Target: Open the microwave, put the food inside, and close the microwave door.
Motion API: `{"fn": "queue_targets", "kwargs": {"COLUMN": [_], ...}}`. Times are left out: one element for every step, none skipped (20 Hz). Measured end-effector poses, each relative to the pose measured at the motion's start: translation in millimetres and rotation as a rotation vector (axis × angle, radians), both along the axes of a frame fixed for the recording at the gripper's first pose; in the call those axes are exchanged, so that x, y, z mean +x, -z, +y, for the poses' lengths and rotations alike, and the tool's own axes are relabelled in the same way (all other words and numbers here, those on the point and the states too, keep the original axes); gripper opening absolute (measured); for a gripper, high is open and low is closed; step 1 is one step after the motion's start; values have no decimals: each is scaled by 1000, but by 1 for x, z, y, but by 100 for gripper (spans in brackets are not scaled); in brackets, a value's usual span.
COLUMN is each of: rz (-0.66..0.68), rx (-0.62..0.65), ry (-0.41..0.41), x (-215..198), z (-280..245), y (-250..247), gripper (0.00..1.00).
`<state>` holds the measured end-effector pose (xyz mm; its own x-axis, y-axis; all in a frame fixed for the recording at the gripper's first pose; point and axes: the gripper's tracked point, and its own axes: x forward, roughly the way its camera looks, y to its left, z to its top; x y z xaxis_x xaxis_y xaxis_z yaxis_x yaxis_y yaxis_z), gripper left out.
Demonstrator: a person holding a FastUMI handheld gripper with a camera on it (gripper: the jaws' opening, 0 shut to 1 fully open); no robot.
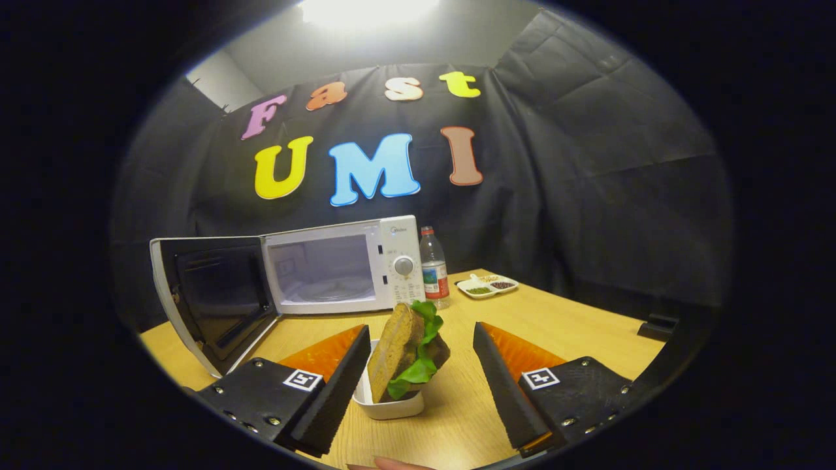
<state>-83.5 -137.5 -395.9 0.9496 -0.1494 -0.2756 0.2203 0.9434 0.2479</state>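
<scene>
Now my claw (pixel 421 372) hangs low over the table (pixel 588 339), fingers spread wide and holding nothing. Between the two fingers, apart from both, sits the sandwich (pixel 408 349): brown bread with green lettuce spilling out, standing on edge in a small white dish (pixel 392 406). The left finger looks nearer to the bread than the right, with open table showing in the wider gap on the right side. The bread's long axis runs up and tilts slightly to the right, so its flat faces turn roughly toward my fingers; closing straight in should, I judge, catch it across the faces.

Beyond the sandwich and a little to the left stands the microwave (pixel 339 267), already open. Its door (pixel 215 300) swings out to the left and toward me, and the bare cavity (pixel 323 271) faces my way. So the food lies near, the cavity far and left of it: the carry, once I have a grip, runs forward and leftward, keeping clear of the door's edge.

Just right of the microwave stands a water bottle (pixel 434 267), and further right a small tray (pixel 486 286) of spices rests on the table. At the near edge below my fingers, a fingertip (pixel 392 464) shows.
</scene>
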Motion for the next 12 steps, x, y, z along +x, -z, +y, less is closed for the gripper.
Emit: {"fn": "queue_targets", "kwargs": {"rz": [28, 46, 56, 57, 67, 81, 85, 84, 82, 79, 74, 66], "rx": [50, 110, 174, 228, 263, 283, 311, 339, 345, 345, 330, 307], "ry": [-16, -39, -67, -82, -78, -75, -98, -117, -126, -125, -124, -118], "x": [3, 7, 12, 15, 17, 21, 25, 24, 24, 27, 24, 22], "z": [2, 6, 12, 13, 13, 12, 15, 19, 21, 19, 19, 16], "y": [10, 18, 22, 24, 28, 34, 37, 34, 32, 32, 29, 27], "gripper": [95, 96, 96, 93, 88, 78, 72, 51, 42, 31, 31, 24]}}
